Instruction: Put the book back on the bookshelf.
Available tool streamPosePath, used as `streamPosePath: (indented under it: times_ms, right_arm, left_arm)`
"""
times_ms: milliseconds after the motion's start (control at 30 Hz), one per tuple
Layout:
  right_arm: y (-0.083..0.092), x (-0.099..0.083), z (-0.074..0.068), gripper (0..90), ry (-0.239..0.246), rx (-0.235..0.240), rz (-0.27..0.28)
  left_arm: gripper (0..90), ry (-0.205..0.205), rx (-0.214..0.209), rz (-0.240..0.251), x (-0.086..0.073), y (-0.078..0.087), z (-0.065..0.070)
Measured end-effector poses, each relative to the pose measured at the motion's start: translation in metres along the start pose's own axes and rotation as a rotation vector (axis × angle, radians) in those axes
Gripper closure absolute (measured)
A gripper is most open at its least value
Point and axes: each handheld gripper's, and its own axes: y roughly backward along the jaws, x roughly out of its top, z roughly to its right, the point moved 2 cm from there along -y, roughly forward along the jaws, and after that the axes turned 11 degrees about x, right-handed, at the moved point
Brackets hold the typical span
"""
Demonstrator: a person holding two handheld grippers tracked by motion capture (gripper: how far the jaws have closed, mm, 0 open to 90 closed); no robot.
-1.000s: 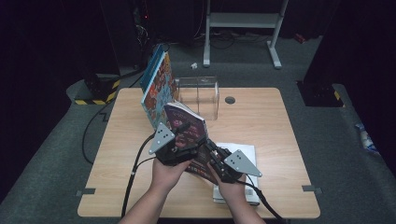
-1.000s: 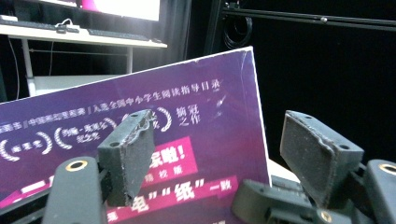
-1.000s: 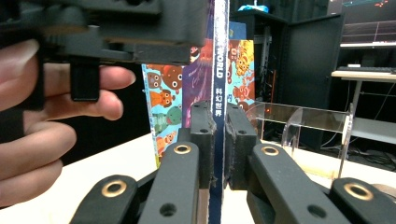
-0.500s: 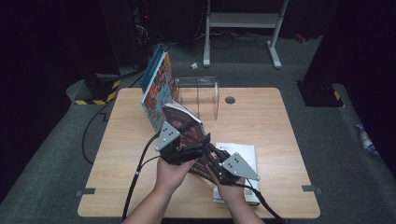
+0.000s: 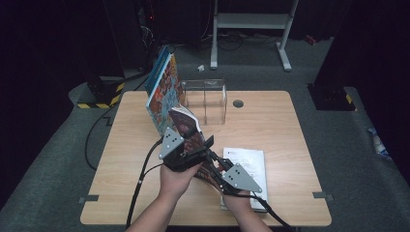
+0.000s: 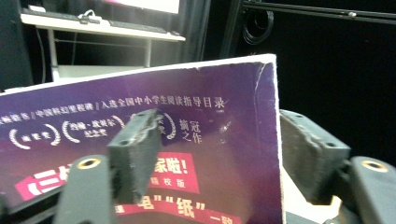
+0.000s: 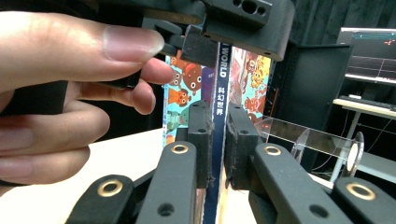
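High view shows a purple book (image 5: 186,126) held upright at centre frame, just right of the colourful books (image 5: 162,92) leaning against the clear acrylic rack (image 5: 205,99), so by my judgement it is lifted but not yet shelved. Right gripper (image 7: 218,140) is pinched tight on its spine, while the left gripper (image 6: 210,154) straddles the book's top corner, its jaws just closing in but not yet pressing. White booklet (image 5: 246,162) at lower right lies flat, untouched.
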Motion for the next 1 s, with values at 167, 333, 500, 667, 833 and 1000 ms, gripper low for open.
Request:
streamPosePath:
  times_ms: [167, 333, 500, 667, 833, 1000]
  right_arm:
    - [-0.001, -0.001, -0.001, 81.8, -0.003, 0.003, -0.006]
    - [-0.002, -0.002, -0.001, 81.7, 0.0, -0.002, -0.01]
    - [-0.004, -0.003, -0.002, 80.0, 0.001, -0.008, -0.023]
    - [-0.005, -0.004, -0.002, 76.5, -0.004, -0.008, -0.039]
    - [-0.006, -0.005, -0.002, 71.3, -0.007, -0.002, -0.038]
    - [-0.008, -0.005, -0.001, 64.2, -0.038, 0.024, -0.039]
  left_arm:
    - [43.1, -0.039, 0.023, 0.001, 0.001, 0.001, 0.002]
    - [45.4, -0.04, 0.032, -0.013, 0.002, 0.0, 0.003]
    - [52.8, -0.053, 0.045, -0.022, 0.002, 0.0, 0.007]
    - [62.1, -0.06, 0.054, -0.016, 0.001, 0.0, 0.009]
    - [71.5, -0.059, 0.052, 0.003, 0.003, 0.002, 0.011]
    - [78.4, -0.061, 0.055, 0.023, 0.004, 0.003, 0.011]
